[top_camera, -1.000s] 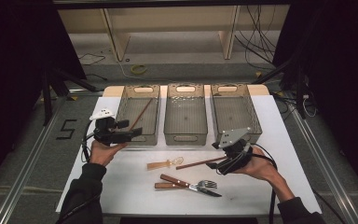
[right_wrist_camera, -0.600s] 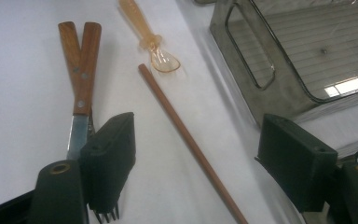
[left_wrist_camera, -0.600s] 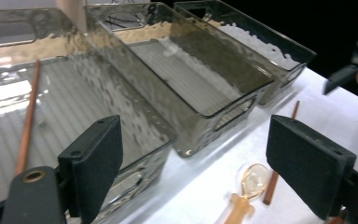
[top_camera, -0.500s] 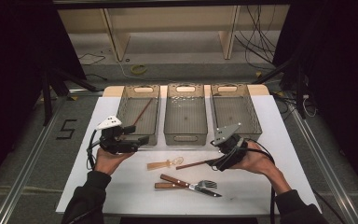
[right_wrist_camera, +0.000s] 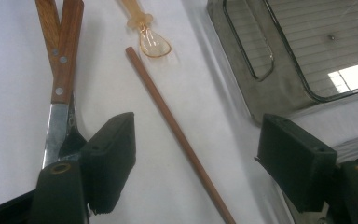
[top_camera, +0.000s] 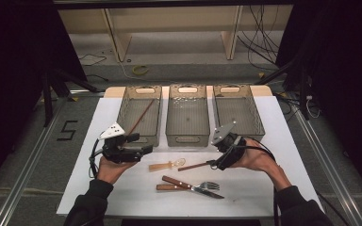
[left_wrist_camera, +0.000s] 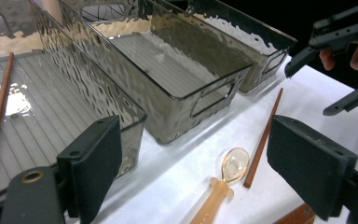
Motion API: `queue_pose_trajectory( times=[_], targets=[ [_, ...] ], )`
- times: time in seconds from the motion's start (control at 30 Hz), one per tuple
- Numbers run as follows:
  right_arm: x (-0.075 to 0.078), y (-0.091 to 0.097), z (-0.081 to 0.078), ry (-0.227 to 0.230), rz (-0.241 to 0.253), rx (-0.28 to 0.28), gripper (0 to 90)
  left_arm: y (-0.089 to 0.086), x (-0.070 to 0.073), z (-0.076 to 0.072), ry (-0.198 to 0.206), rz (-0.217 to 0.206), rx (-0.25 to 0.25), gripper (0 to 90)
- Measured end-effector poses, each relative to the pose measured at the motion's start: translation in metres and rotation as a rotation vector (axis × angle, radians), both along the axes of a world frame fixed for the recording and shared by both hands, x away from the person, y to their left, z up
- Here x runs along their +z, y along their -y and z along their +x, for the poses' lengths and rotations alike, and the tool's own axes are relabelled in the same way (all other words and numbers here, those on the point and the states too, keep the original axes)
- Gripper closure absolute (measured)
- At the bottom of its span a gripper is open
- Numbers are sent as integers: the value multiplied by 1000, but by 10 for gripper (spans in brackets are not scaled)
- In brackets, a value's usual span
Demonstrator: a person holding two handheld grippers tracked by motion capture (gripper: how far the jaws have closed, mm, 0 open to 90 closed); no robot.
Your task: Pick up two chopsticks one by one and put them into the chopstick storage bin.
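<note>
Your right tool (top_camera: 215, 163) hovers open over a chopstick (top_camera: 196, 165) on the table (top_camera: 287, 155).
It lies between the jaws, ready to grip; your left tool (top_camera: 143, 149), also open, waits near the left bin (top_camera: 120, 117), where its mate (top_camera: 140, 118) lies.

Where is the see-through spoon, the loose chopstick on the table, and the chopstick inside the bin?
spoon (left_wrist_camera: 234, 163), left gripper view, on its bowl.
loose chopstick (right_wrist_camera: 175, 125), right gripper view, mid-shaft.
chopstick in the bin (top_camera: 140, 117), high view, mid-shaft, inside the left bin.
</note>
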State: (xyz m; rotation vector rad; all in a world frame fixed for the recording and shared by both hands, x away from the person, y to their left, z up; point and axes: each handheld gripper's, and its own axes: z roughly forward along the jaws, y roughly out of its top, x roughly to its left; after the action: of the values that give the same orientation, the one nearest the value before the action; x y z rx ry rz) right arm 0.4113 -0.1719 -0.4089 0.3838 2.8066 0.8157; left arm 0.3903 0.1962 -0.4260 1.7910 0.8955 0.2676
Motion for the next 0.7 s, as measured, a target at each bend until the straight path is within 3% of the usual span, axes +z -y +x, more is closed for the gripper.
queue_pose_trajectory(
  times=[0.2, 0.5, 0.7],
  targets=[
    [0, -4, 4, -7, -28, 7, 287, 0, -7, -6, 7, -2, -5, 177],
    [-11, -14, 10, -43, -133, 57, 323, -1, -13, -15, 16, 1, -14, 175],
    [-20, -19, 16, -71, -201, 65, 406, -1, -13, -21, 28, 2, -20, 175]
  ],
)
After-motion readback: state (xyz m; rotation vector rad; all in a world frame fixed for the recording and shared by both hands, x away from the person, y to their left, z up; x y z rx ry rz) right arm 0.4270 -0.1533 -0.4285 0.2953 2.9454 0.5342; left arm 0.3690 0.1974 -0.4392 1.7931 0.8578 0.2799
